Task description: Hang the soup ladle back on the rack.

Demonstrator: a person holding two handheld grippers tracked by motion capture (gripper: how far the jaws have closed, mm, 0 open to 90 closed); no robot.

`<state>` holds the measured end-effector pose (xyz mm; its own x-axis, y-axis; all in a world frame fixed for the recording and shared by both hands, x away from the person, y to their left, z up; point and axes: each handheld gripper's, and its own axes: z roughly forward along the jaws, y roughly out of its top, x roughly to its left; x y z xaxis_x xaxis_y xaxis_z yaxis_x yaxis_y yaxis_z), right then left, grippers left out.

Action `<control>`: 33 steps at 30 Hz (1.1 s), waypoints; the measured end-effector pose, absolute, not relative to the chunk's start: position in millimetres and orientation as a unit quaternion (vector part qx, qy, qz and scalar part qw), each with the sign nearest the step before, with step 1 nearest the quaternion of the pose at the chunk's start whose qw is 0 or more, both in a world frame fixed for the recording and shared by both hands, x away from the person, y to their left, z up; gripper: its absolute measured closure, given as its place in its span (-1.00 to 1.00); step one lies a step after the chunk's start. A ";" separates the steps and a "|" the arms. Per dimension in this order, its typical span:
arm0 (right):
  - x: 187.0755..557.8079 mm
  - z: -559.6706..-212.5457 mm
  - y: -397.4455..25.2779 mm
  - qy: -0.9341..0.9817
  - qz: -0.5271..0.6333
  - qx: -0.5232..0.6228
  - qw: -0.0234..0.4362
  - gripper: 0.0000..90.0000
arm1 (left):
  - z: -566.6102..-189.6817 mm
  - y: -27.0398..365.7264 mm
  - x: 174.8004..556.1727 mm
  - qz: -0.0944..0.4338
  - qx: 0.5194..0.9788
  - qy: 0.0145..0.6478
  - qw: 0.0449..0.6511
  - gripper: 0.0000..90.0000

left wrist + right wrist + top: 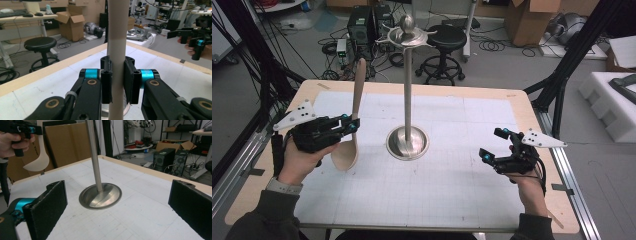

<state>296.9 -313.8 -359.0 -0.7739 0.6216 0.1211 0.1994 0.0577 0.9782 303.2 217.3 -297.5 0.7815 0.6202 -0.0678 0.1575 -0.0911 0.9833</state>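
Your left gripper [352,125] sits at the left of the high view, its jaws clamped on the handle of a wooden spoon [352,120]; you hold the spoon upright, bowl down, above the table [462,210], handle rising toward the upper left. In the left gripper view the pale handle [116,50] runs straight up between the black jaws. A metal stand [407,90] rises at centre frame, just right of the spoon. Your right gripper [494,145] waits at the right, jaws wide apart and holding nothing, its pads [47,205] framing the stand's round base [100,195].
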 end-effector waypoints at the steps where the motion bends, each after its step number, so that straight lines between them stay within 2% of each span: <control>1: 296.7 -358.8 -314.0 0.708 0.622 0.289 0.169 -0.98 | -295.2 217.2 304.4 0.189 0.716 0.272 0.615 0.74; 14: 296.7 -358.6 -314.0 0.708 0.622 0.290 0.168 -0.98 | -269.6 215.3 316.1 0.198 0.717 0.263 0.614 0.74; 33: 295.7 -356.5 -316.4 0.704 0.627 0.287 0.171 -0.98 | -257.3 205.8 327.5 0.203 0.725 0.268 0.601 0.74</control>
<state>295.7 -316.4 -356.5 -0.7771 0.6181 0.1185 0.1895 0.0503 0.9806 327.5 205.8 -257.3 0.7744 0.6321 -0.0268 0.1441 -0.1350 0.9803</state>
